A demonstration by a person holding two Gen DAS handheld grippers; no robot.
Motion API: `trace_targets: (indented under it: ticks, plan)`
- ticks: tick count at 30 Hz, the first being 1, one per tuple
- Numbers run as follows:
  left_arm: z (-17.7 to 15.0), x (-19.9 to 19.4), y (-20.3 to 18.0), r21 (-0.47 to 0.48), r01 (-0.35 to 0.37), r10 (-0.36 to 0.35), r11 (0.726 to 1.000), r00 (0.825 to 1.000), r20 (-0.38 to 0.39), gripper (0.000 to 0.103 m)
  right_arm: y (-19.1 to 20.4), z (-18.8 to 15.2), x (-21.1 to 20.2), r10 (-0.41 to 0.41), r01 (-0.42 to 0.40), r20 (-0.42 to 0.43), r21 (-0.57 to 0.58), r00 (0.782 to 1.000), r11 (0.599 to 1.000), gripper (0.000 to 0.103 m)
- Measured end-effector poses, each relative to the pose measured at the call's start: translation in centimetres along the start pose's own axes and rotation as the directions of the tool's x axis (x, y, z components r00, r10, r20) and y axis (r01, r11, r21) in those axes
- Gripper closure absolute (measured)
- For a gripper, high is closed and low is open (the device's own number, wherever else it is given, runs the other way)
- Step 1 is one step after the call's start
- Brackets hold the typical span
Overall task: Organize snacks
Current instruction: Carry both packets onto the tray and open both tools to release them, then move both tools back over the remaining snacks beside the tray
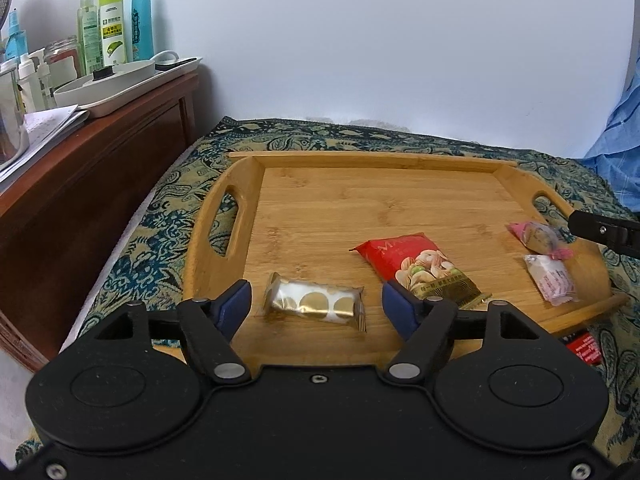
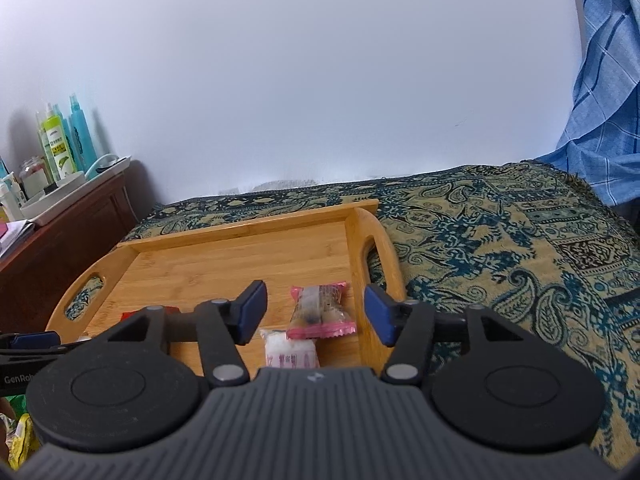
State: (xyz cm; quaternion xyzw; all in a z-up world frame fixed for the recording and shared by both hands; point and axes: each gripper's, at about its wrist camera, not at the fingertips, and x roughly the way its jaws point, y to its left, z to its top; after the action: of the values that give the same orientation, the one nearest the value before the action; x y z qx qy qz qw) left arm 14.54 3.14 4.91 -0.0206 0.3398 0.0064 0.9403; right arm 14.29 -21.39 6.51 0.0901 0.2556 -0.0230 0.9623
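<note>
A wooden tray (image 1: 360, 200) with two handle slots lies on a patterned cloth. On it lie a gold-dotted snack pack (image 1: 314, 303), a red nut pack (image 1: 416, 266), a pink-ended candy pack (image 1: 538, 236) and a white-pink pack (image 1: 552, 278). My left gripper (image 1: 316, 304) is open, its blue pads either side of the gold-dotted pack. My right gripper (image 2: 316, 312) is open over the tray's (image 2: 240, 256) right end, above the pink-ended pack (image 2: 320, 312) and the white-pink pack (image 2: 290, 350). Part of the right gripper shows at the right edge of the left wrist view.
A dark wooden cabinet (image 1: 80, 184) stands left of the tray, with a white tray of bottles (image 1: 116, 20) on top. A red packet (image 1: 584, 346) lies on the cloth off the tray's near right corner. Blue checked fabric (image 2: 608, 100) hangs at the right.
</note>
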Motion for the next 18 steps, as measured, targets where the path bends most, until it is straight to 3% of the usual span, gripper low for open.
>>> trace_targets:
  ticks: [18]
  plan:
    - [-2.7,-6.1,-0.5,0.024,0.044,-0.045,0.999,0.997,0.055,0.013,0.6,-2.1,-5.3,0.010,-0.009,0.032,-0.020,0.999,1.000,0.020]
